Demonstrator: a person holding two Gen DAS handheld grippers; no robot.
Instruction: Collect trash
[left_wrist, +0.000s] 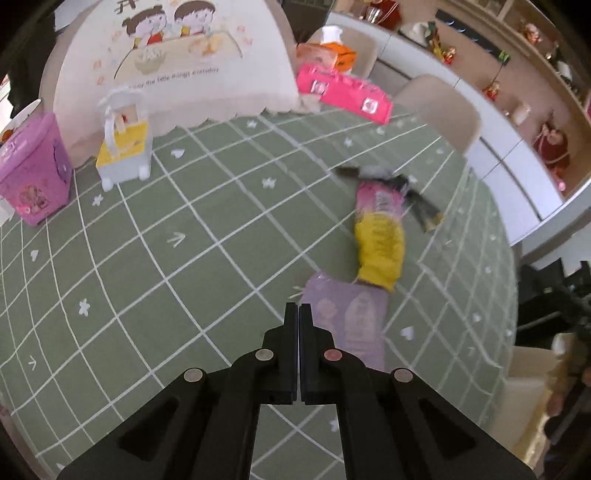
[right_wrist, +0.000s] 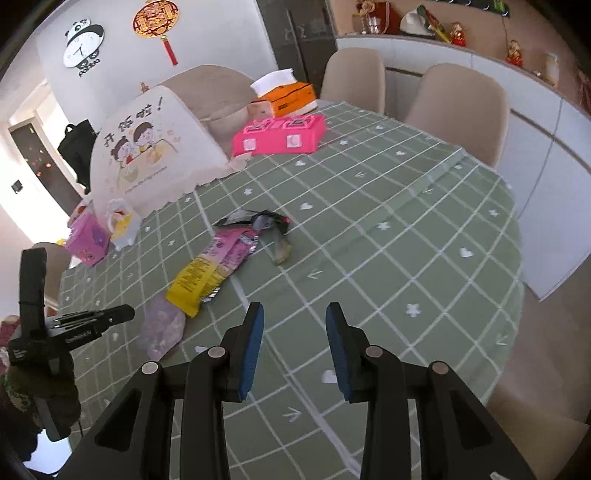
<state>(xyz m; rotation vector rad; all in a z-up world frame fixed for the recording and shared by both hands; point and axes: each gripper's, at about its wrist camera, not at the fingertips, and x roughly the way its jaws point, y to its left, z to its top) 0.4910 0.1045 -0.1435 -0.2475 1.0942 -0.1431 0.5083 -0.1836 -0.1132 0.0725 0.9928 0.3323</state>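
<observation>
On the round table with the green checked cloth (left_wrist: 155, 280), going from the left in the left wrist view, a small purple bin (left_wrist: 33, 173) stands at the table's far left edge, and just beside it to the right a little white and yellow toy cart (left_wrist: 123, 144). Behind them rises a pale dome-shaped food cover (left_wrist: 177, 70) printed with two cartoon children. Further right, at the far edge, a bright pink box (left_wrist: 345, 92) lies in front of an orange tissue box (left_wrist: 328, 53). The trash lies right of the middle of the cloth: a pale purple wrapper (left_wrist: 351, 317) nearest the camera, a yellow and pink snack wrapper (left_wrist: 378, 236) touching its far end, and dark crumpled wrappers (left_wrist: 402, 188) at the far end of that, blurred. The left gripper (left_wrist: 297, 308) has its fingers pressed together with nothing visible between them, its tips just at the near left corner of the purple wrapper; whether they touch it cannot be told. In the right wrist view the same row of wrappers runs from lower left toward the middle of the table, and the right gripper (right_wrist: 294, 310) hangs above bare cloth to the right of them, its blue-padded fingers (right_wrist: 255, 343) standing apart with nothing between them. Beige chairs (right_wrist: 458, 107) stand at the far right side.
</observation>
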